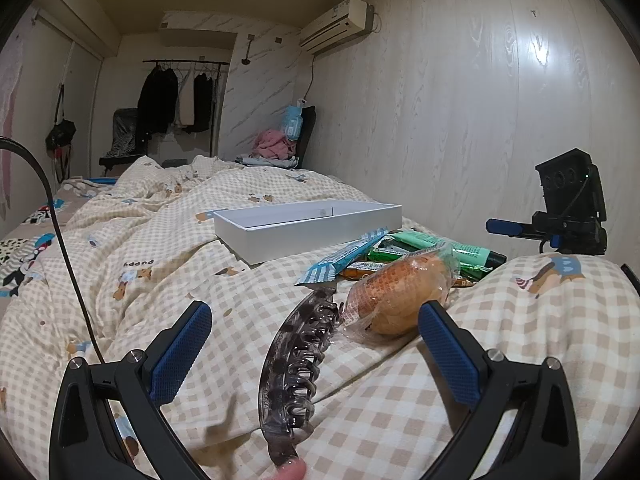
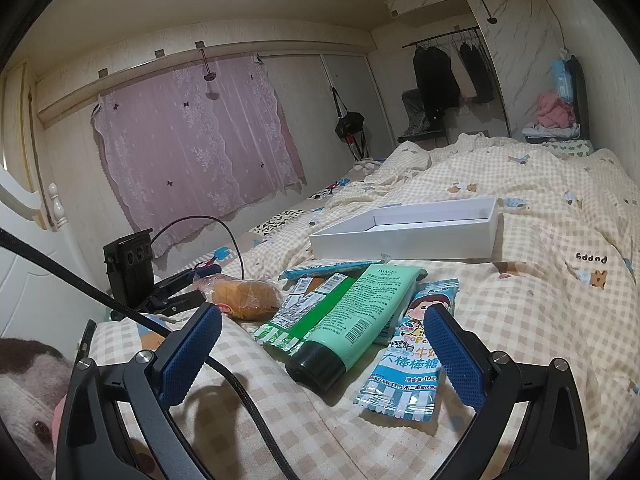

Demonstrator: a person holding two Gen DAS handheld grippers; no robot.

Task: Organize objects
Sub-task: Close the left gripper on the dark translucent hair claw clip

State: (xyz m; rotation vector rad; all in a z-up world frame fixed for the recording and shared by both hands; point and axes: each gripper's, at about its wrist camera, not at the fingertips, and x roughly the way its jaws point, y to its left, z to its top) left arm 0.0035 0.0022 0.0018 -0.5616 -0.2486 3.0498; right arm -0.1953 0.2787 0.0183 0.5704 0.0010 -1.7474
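Left wrist view: the left tool (image 1: 316,320) hangs wide open and empty above the checked quilt (image 1: 168,248). Between its fingers lies a dark translucent hair claw (image 1: 294,364), its far end touching the wrapped bun (image 1: 396,296). Risk: a closing stroke here may catch the bun's loose wrapper along with the claw, or pinch quilt fabric, since the bedding is soft and gives way. The white box (image 1: 308,226) sits well beyond the pile, up a fold in the quilt; it could tip or slide when loaded.

Right wrist view: the right tool (image 2: 322,328) is likewise spread wide and holds nothing. A green tube (image 2: 356,320) and a blue candy packet (image 2: 412,352) lie between its fingers, the tube overlapping a green-and-white packet (image 2: 296,320). Risk: the stacked, slick wrappers may shift together, so a grasp could lift two items or let one slip. A black cable (image 2: 224,372) crosses under the left finger and could snag.
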